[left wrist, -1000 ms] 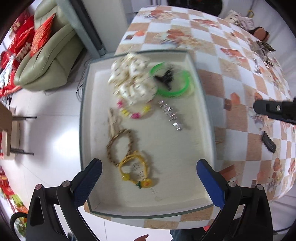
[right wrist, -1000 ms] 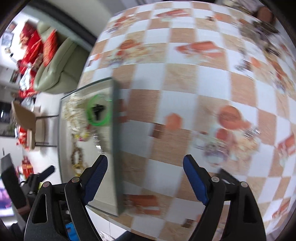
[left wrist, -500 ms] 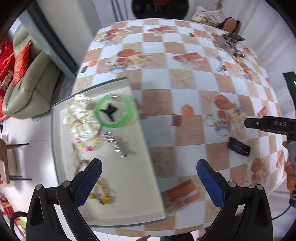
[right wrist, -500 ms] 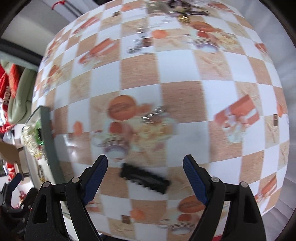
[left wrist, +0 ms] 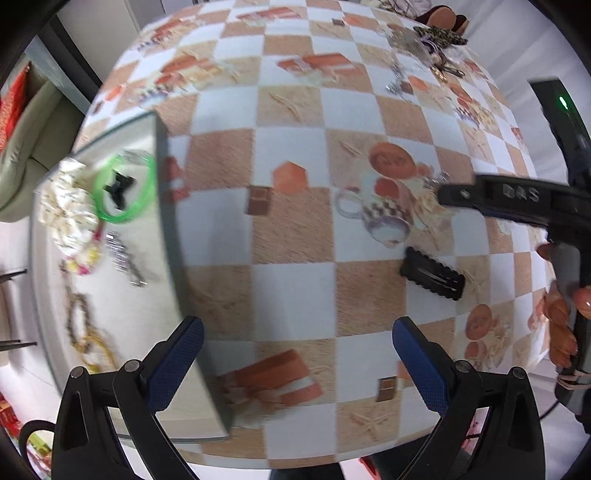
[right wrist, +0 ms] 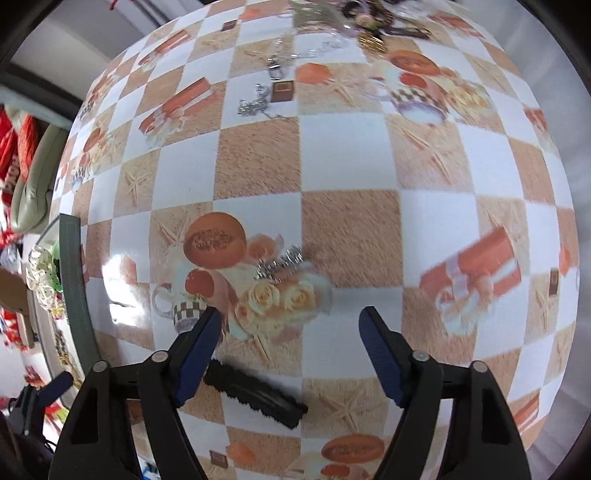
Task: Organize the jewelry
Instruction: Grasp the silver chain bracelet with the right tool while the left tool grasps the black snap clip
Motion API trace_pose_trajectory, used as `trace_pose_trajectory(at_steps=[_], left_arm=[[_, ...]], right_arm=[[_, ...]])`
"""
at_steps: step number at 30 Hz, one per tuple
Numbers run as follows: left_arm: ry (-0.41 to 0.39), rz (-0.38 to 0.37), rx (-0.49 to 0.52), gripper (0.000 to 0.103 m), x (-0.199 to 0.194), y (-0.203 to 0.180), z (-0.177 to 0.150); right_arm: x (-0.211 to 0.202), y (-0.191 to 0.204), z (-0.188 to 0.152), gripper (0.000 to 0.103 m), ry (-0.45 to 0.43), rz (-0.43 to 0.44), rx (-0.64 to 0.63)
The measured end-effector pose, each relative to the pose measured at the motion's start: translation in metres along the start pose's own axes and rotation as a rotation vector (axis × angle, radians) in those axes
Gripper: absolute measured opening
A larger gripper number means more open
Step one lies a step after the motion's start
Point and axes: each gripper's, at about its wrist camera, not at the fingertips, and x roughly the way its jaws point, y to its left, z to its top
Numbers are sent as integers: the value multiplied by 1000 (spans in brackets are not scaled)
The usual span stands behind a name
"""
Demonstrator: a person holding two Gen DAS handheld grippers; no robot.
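A cream tray [left wrist: 168,206] at the table's left holds a green bangle [left wrist: 123,192], a white scrunchie [left wrist: 62,203], a silver chain [left wrist: 122,254] and beaded bracelets [left wrist: 79,325]. A black hair clip [left wrist: 432,273] lies on the checked tablecloth; it also shows in the right wrist view [right wrist: 255,393], just under my right gripper [right wrist: 288,347]. A small silver piece [right wrist: 280,262] lies ahead of that gripper. My left gripper [left wrist: 295,362] is open and empty over the cloth, right of the tray. My right gripper is open and empty.
A pile of jewelry [right wrist: 354,22] lies at the far end of the table, with a loose silver chain [right wrist: 258,103] nearer. A green sofa [left wrist: 22,147] with red cushions stands left of the table. The tray's rim [right wrist: 75,295] shows at the left.
Both grippers have swung right, away from the tray. The right one has come closer to the black clip and the silver piece. Both stay open.
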Motion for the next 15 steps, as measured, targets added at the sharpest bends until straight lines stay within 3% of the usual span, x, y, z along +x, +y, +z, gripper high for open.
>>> trace_pose_trajectory(at_steps=[10,14,15], left_arm=[[28,-96,-74,103,26,-30,-3],[41,-115,-87,103,35,-42,0],[44,-119,-89,103,37,-45,1]], right_arm=[[17,20,11,47,-38,-90,-112],[19,31,11,27,-62,-158,-191],[19,32,10,27,-68,-157,-205]])
